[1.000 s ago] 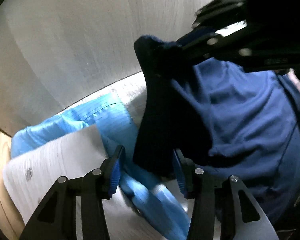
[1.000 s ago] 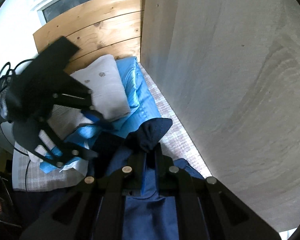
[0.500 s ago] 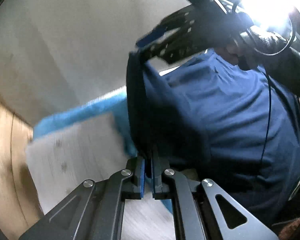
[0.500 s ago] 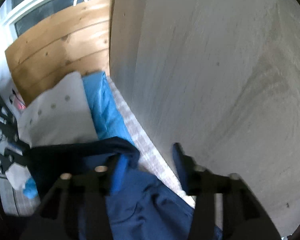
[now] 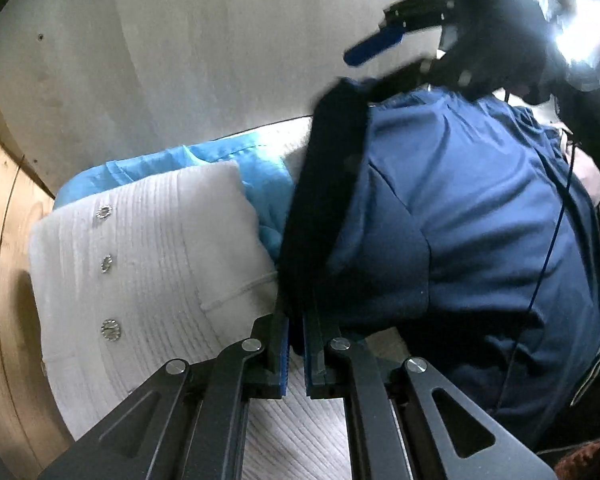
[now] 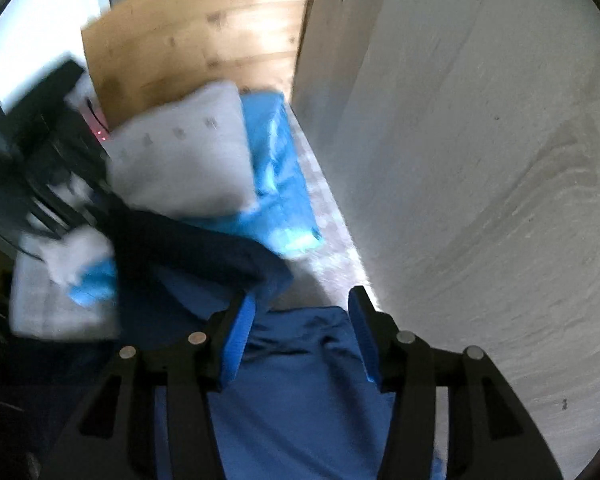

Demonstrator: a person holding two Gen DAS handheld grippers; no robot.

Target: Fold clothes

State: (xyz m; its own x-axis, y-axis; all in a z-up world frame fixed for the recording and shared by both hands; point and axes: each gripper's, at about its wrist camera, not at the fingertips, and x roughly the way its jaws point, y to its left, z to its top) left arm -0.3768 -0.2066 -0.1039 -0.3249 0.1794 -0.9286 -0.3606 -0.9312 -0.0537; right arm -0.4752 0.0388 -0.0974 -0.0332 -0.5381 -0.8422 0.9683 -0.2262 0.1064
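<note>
A navy blue garment (image 5: 480, 220) hangs bunched over the bed, with a darker band (image 5: 324, 200) along its edge. My left gripper (image 5: 296, 344) is shut on the lower end of that dark band, which runs taut up and away from it. At the upper right of the left wrist view my right gripper (image 5: 380, 64) stands open by the band's top end. From the right wrist, the right gripper (image 6: 302, 320) has its blue pads wide apart over the navy garment (image 6: 300, 392) and presses on nothing. The dark band (image 6: 188, 240) stretches left toward the blurred left gripper (image 6: 60, 168).
A white ribbed pillow (image 5: 140, 260) with small shiny buttons lies on a bright blue cloth (image 5: 252, 168). A pale wall panel (image 6: 480, 160) runs close along the bed's right side. A wooden headboard (image 6: 200, 40) stands behind the pillow.
My left gripper closed on the dark band and drew it away. My right gripper let go of the garment's bunched tip and opened, and the band now stretches between the two.
</note>
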